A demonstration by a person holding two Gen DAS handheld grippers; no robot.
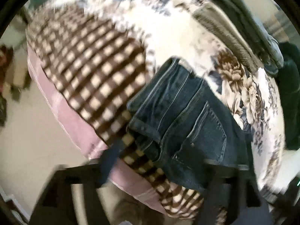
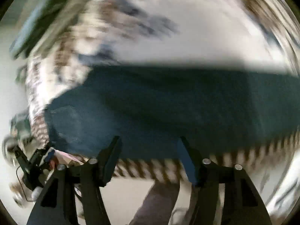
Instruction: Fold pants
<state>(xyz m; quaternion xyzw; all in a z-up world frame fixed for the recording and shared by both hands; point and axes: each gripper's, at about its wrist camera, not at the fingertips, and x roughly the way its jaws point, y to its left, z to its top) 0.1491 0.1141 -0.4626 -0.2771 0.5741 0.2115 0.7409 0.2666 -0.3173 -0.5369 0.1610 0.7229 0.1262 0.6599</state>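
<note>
Dark blue jeans [image 1: 180, 112] lie folded on a bed, back pocket and seams up, over a brown checked blanket [image 1: 90, 65]. My left gripper [image 1: 161, 161] is open, its fingers apart just above the near end of the jeans. In the blurred right wrist view the jeans [image 2: 168, 103] stretch across the bed. My right gripper [image 2: 148, 140] is open and empty, its fingertips at the jeans' near edge. The left gripper [image 2: 37, 161] shows at lower left of that view.
A white floral bedspread [image 1: 168, 28] covers the bed, with a pink sheet edge [image 1: 75, 123] below the checked blanket. Dark green and grey clothes [image 1: 234, 24] lie at the far side. Beige floor [image 1: 28, 140] runs beside the bed.
</note>
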